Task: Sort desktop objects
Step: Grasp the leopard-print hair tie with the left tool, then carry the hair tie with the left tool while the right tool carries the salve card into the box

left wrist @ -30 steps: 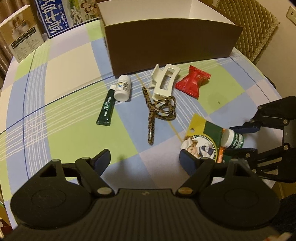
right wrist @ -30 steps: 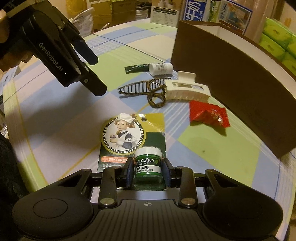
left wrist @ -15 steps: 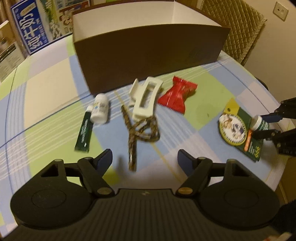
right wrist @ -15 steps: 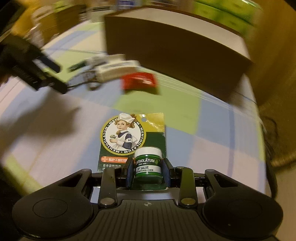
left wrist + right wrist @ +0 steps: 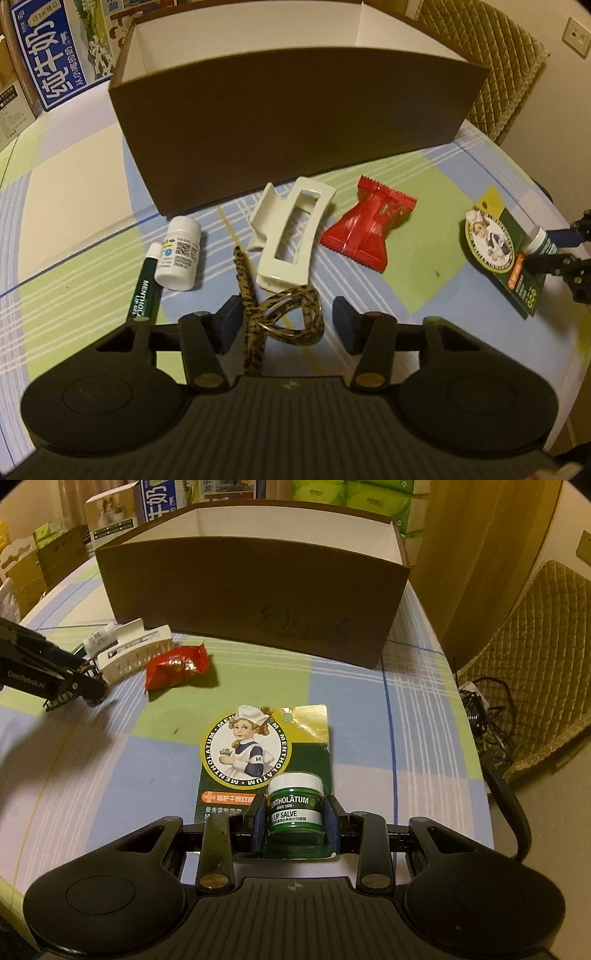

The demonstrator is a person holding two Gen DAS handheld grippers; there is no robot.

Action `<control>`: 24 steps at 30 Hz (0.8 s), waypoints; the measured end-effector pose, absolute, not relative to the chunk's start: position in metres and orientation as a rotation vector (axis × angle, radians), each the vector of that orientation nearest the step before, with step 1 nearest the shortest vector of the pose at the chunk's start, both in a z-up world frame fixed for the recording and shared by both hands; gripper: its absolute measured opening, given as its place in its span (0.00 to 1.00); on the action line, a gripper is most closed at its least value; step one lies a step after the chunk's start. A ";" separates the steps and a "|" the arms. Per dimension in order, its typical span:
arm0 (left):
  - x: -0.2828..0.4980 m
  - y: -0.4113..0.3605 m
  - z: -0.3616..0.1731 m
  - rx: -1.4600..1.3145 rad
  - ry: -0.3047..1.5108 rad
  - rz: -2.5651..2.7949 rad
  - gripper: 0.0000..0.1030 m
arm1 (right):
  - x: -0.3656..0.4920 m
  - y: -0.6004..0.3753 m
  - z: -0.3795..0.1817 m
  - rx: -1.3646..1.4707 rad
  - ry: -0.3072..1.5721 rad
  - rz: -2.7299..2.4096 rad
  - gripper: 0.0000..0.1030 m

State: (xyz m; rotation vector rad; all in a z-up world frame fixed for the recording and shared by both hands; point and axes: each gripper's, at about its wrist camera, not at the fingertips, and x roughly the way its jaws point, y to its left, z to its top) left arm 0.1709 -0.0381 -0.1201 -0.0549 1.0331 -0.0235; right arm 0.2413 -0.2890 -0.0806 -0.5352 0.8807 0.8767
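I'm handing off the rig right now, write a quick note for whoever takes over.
Right gripper: shut on the lip salve pack, low over the tablecloth.
Left gripper: open, straddling the leopard hair clip.
Near the box: white claw clip, red packet, white bottle, green tube.
Nothing visible in the box.
Left: box everything.

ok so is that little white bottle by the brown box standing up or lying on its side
Lying on its side. The white bottle rests flat on the tablecloth, its printed label facing up, beside the green tube.
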 end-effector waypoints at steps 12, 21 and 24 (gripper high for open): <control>0.158 -0.042 -0.119 -0.057 1.040 0.013 0.36 | 0.248 -0.295 -0.081 -0.518 0.885 0.929 0.29; 0.135 -0.053 -0.094 -0.085 1.017 0.042 0.36 | 0.249 -0.304 -0.070 -0.475 0.888 0.981 0.29; 0.129 -0.057 -0.082 -0.090 0.992 0.042 0.36 | 0.250 -0.305 -0.061 -0.453 0.887 1.000 0.29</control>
